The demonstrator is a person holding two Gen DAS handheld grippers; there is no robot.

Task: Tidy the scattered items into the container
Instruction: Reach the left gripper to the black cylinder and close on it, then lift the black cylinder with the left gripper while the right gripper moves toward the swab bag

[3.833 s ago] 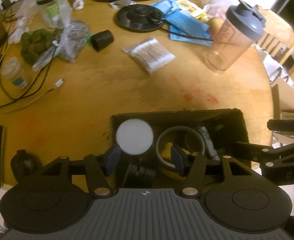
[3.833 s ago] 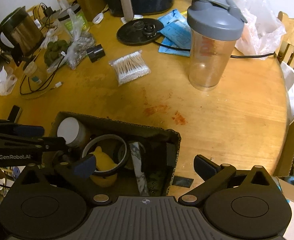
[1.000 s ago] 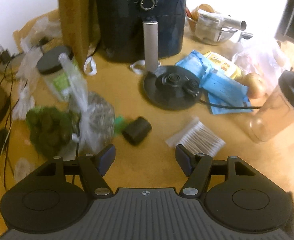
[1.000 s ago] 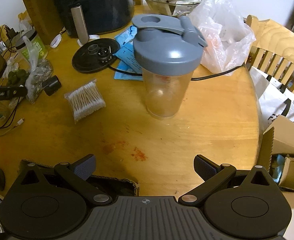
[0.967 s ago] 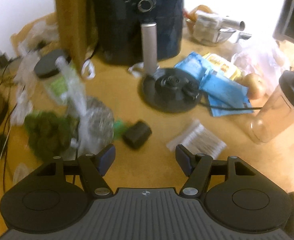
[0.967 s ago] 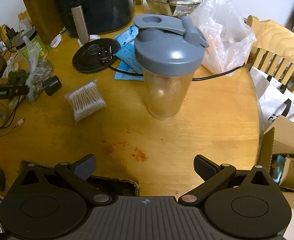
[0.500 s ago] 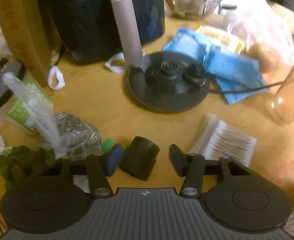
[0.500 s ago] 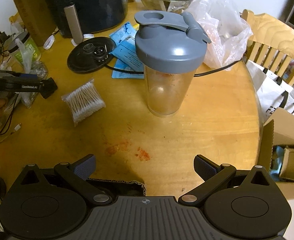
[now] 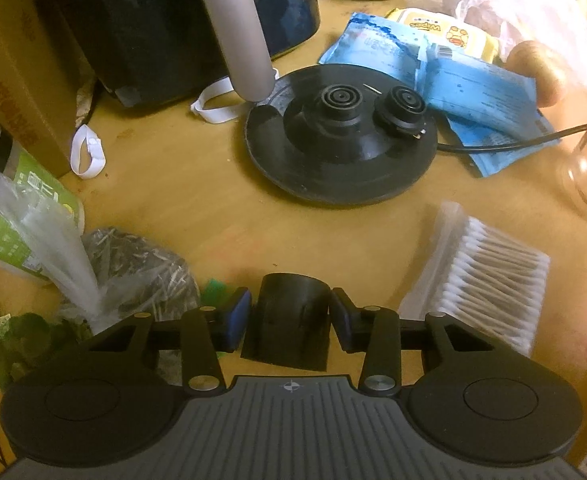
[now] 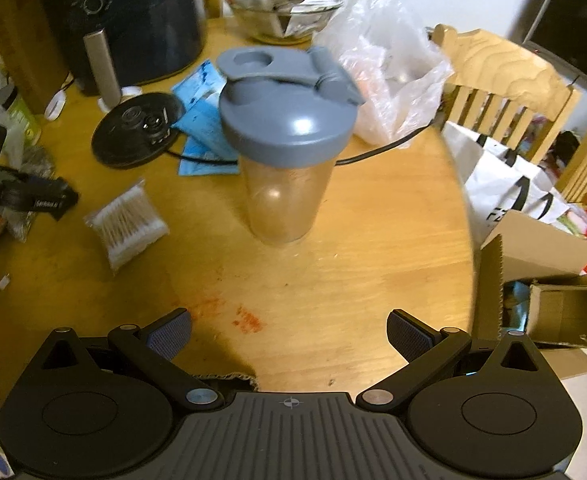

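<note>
A small black cylinder (image 9: 289, 320) lies on the wooden table between the pads of my left gripper (image 9: 290, 316); the jaws stand close on both its sides, and contact is unclear. A clear bag of cotton swabs (image 9: 489, 284) lies just right of it, also in the right wrist view (image 10: 127, 224). My right gripper (image 10: 289, 336) is open and empty above the table, facing a clear shaker bottle with a grey lid (image 10: 283, 160). A torn cardboard edge of the container (image 10: 229, 378) peeks out under the right gripper.
A black kettle base (image 9: 341, 136) with a cord, blue packets (image 9: 473, 88), an air fryer (image 9: 165, 20), a bag of dried leaves (image 9: 133, 268) and a green jar (image 9: 25, 216) crowd the back and left. A chair (image 10: 505, 80) and boxes (image 10: 541, 280) stand past the table's right edge.
My left gripper has moved forward and down to the black cylinder and its jaws have narrowed around it. My right gripper has moved closer to the shaker bottle, still open.
</note>
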